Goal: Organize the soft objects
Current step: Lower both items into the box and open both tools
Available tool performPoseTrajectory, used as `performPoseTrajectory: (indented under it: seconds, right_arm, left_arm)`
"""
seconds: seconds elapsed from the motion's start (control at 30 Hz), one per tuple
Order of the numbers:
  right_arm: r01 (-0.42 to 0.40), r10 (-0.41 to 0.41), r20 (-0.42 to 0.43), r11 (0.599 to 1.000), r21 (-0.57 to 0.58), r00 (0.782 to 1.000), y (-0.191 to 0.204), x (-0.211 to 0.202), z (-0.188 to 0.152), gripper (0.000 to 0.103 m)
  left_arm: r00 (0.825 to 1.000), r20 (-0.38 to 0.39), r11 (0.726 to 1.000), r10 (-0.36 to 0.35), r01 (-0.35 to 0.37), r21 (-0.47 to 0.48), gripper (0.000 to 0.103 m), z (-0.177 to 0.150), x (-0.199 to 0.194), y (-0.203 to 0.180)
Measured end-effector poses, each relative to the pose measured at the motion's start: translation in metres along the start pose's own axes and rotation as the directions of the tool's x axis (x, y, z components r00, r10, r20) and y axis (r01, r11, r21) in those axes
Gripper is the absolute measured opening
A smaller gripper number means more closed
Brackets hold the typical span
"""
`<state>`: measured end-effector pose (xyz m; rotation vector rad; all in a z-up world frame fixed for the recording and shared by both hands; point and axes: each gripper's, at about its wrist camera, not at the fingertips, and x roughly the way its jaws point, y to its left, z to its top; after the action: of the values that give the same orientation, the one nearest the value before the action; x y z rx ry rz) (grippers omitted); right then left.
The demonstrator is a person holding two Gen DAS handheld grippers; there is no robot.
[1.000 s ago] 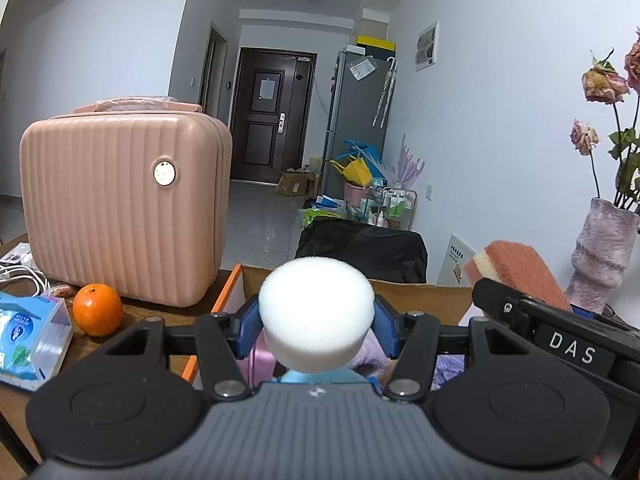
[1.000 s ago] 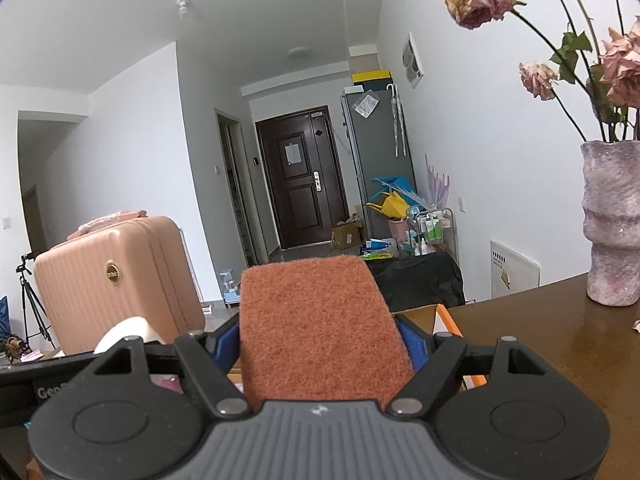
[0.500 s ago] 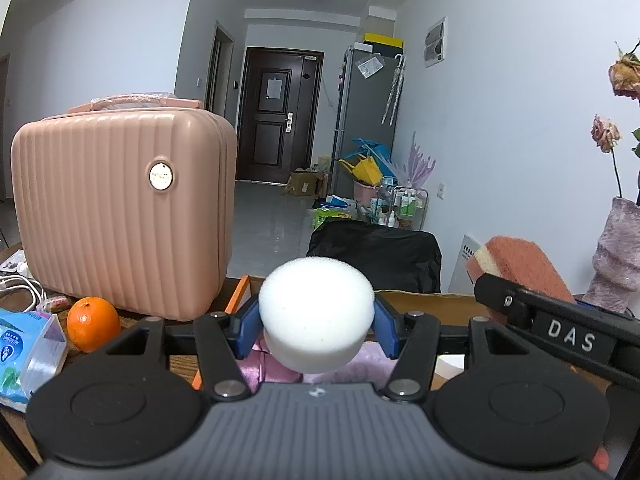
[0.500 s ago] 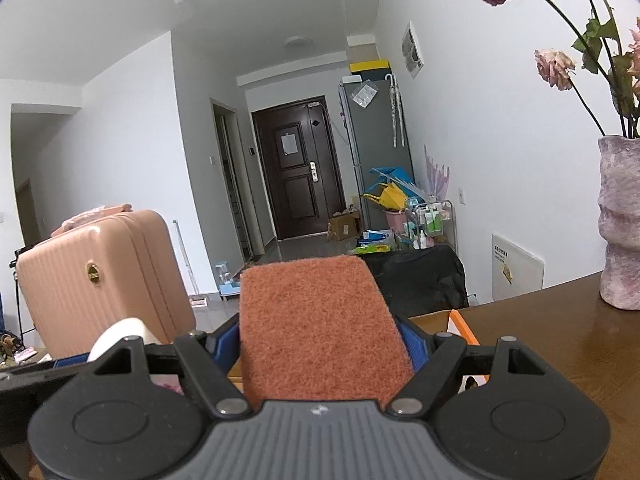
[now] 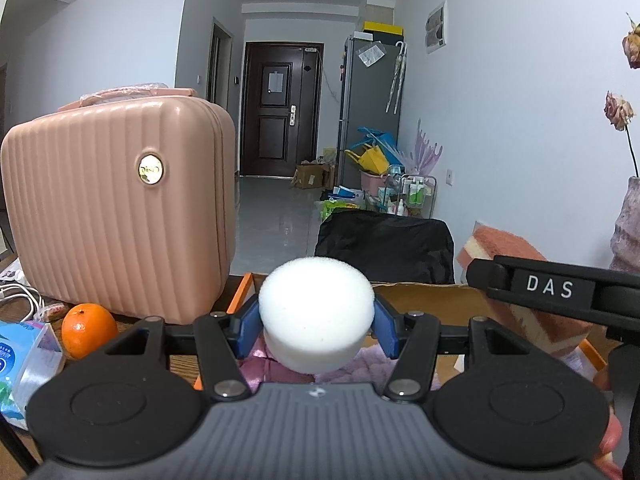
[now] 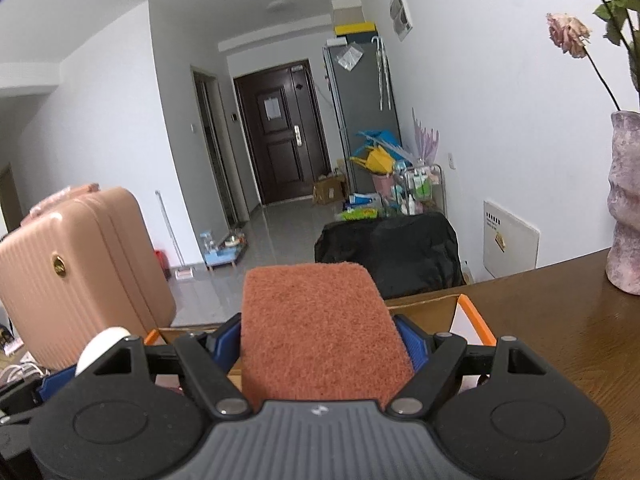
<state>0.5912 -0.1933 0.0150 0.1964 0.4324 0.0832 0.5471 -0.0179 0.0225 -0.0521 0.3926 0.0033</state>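
My left gripper (image 5: 316, 324) is shut on a round white sponge (image 5: 316, 312), held above an open cardboard box (image 5: 424, 300) with an orange rim. Pink and lilac soft cloths (image 5: 360, 364) lie inside the box under the sponge. My right gripper (image 6: 320, 340) is shut on a rust-orange scouring sponge (image 6: 320, 332), also over the box (image 6: 472, 320). In the left wrist view the right gripper's side and its orange sponge (image 5: 508, 244) show at right; in the right wrist view the white sponge (image 6: 102, 346) peeks in at lower left.
A pink ribbed suitcase (image 5: 116, 208) stands on the wooden table (image 6: 560, 320) to the left of the box, with an orange (image 5: 89, 330) and a blue tissue pack (image 5: 24, 364) in front of it. A mauve vase (image 6: 624, 208) with dried roses stands at right. A black-covered chair (image 5: 386, 246) sits beyond the table.
Both grippers have drifted forward and leftward over the box with their sponges still held. The vase has slid toward the right edge of both views.
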Motion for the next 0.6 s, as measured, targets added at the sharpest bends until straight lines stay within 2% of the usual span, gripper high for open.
performPoseTrajectory:
  seconds: [0.33,0.47,0.53,0.6]
  right_arm:
    - [0.019,-0.019,-0.046,1.000,-0.008,0.999,0.003,0.012,0.002,0.077]
    - [0.015,-0.015,-0.038,1.000,0.015,0.999,-0.003,0.009,0.004,0.088]
    - [0.013,-0.012,-0.036,1.000,0.026,0.999,-0.005,0.007,0.005,0.089]
    - [0.011,-0.010,-0.036,0.999,0.034,0.999,-0.008,0.006,0.005,0.092]
  left_arm:
    - [1.000,-0.020,1.000,0.011,-0.011,0.018,0.059,-0.004,0.005,-0.002]
    - [1.000,-0.026,1.000,0.009,-0.009,0.019,0.074,-0.006,0.006,-0.002]
    - [1.000,-0.019,1.000,0.021,-0.021,0.024,0.078,-0.006,0.005,-0.002]
    - [1.000,-0.016,0.999,0.025,-0.025,0.026,0.091,-0.007,0.004,-0.001]
